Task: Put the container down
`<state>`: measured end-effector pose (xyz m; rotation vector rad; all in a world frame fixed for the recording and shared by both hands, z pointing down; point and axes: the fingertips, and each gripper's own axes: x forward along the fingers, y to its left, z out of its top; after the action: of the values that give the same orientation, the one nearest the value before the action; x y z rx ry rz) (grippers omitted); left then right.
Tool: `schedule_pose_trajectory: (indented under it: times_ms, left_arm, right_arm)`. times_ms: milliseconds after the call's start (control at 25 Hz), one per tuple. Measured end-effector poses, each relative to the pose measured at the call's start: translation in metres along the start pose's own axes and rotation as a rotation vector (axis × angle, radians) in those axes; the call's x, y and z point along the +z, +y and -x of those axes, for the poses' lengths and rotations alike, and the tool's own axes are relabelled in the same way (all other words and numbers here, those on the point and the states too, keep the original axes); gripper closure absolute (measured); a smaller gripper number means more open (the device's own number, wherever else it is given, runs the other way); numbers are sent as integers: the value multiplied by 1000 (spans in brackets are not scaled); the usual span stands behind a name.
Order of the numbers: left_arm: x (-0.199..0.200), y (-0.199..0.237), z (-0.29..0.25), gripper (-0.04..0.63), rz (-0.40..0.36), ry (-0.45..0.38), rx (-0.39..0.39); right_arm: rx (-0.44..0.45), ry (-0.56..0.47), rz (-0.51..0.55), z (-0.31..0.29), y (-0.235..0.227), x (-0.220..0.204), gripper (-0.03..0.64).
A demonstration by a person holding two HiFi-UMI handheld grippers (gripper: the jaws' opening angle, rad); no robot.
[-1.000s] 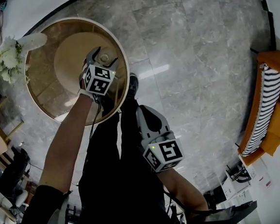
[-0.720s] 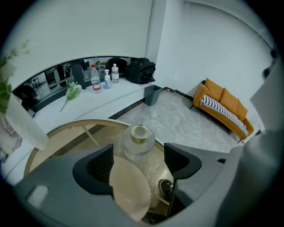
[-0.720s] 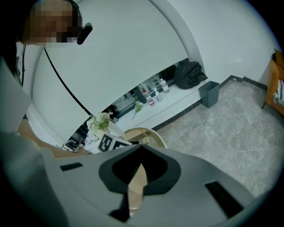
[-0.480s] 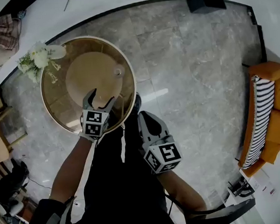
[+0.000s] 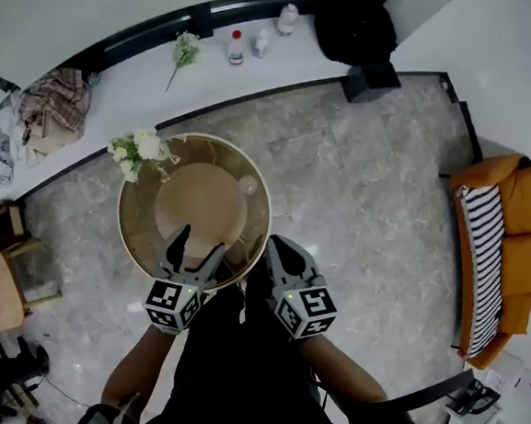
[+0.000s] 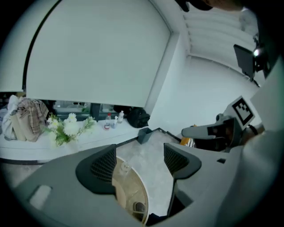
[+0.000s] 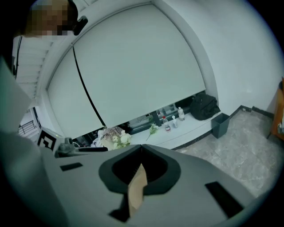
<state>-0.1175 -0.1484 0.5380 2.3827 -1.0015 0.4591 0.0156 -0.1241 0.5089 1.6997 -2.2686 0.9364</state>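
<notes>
Seen from above, a person stands at the 6 o'clock edge of a round glass bench [image 5: 138, 236], holding a pair of tongs in each hand. The container [image 5: 248, 186], a small clear jar, stands upright on the bench top at about 2 o'clock. It is close to the rim and apart from both tongs. White flowers [image 5: 140, 151] sit at the rim at 11 o'clock.

The left tongs [image 5: 199, 243] hover over the bench's near edge at 6 o'clock. They are released, jaws wide apart with nothing between them. The right tongs [image 5: 276, 244] hang just outside the rim at about 4 o'clock, clenched, with the tips meeting. A tan strip [image 7: 136, 188] shows in the hollow behind those tips. I cannot tell whether it is a held scrap or the bench seen through the gap.

The set-down looks finished, so the risk now is disturbing it. The container is light-looking and near the rim, with a hard stone floor [image 5: 357, 198] below. A careless swing of the right tongs past 3 o'clock could knock it off. A bump of the person's body against the bench edge could also tip it, and the jar could break.
</notes>
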Motion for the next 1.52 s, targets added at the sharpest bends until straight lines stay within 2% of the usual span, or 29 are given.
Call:
schedule_pose_trajectory:
  times_ms: [120,320,440,560,920,1040,1240,1520]
  left_arm:
    - [30,-28,40,257,-8,-74,-81]
    - [68,-57,86,455,6,-198,-146]
    - [87,-73,102,520,39,-264,-170]
    - [102,-94,122,554,30,-303,-181]
    - [137,-138,133,581,-4,-373,-112]
    - [138,-148,130,580,-7,-365,-78]
    - [132,-153,125,580,33,-333,-20]
    - [131,-160,126,580,38,-350,18]
  right_arm:
    - [-6,-48,52,20,27,17,609]
    - [-11,-167,92,53,58,59,609]
    - [12,-209,101,69,71,76,609]
    - [39,-224,96,93,83,80,609]
    - [90,-343,128,147,80,116,609]
    - [96,-356,139,161,74,123,609]
    - [115,-371,171,179,68,133,609]
    - [159,-387,217,183,71,139,609]
